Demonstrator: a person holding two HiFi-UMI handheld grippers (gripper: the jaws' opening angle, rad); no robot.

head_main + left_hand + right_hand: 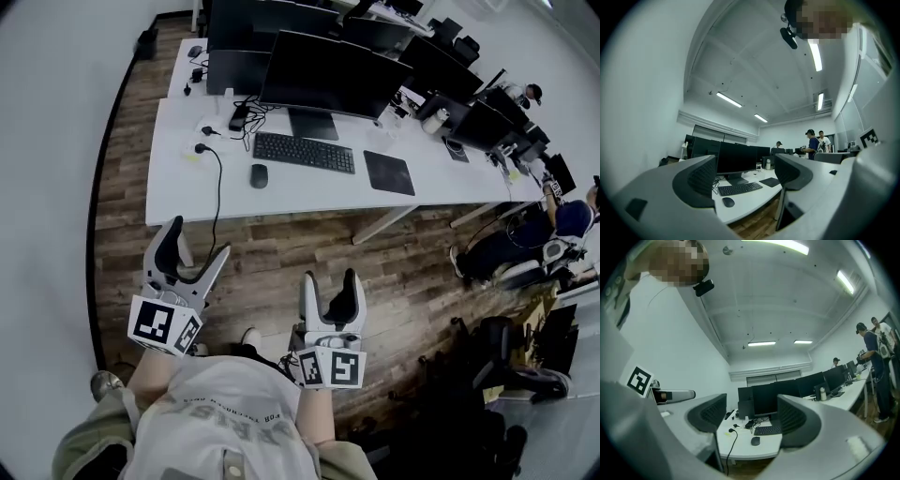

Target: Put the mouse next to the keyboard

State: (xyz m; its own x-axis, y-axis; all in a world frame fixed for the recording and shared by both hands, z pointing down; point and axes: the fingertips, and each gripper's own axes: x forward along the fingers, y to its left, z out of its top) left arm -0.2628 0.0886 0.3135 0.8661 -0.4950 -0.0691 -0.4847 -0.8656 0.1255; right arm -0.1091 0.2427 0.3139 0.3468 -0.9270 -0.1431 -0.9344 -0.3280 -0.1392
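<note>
A black mouse (259, 175) lies on the white desk (187, 192), in front of the left end of a black keyboard (304, 152) and a short gap from it. Both grippers hang over the wooden floor, well short of the desk. My left gripper (195, 251) is open and empty; so is my right gripper (330, 289). In the left gripper view the mouse (728, 202) and keyboard (739, 188) show far off between the jaws. The right gripper view has the mouse (755, 440) and keyboard (768, 430) likewise distant.
A black mouse pad (389, 172) lies right of the keyboard, a large monitor (333, 75) stands behind it. A black cable (217, 187) runs over the desk's front edge at the left. More desks with monitors and an office chair (525, 258) are to the right; people (813, 143) stand in the far room.
</note>
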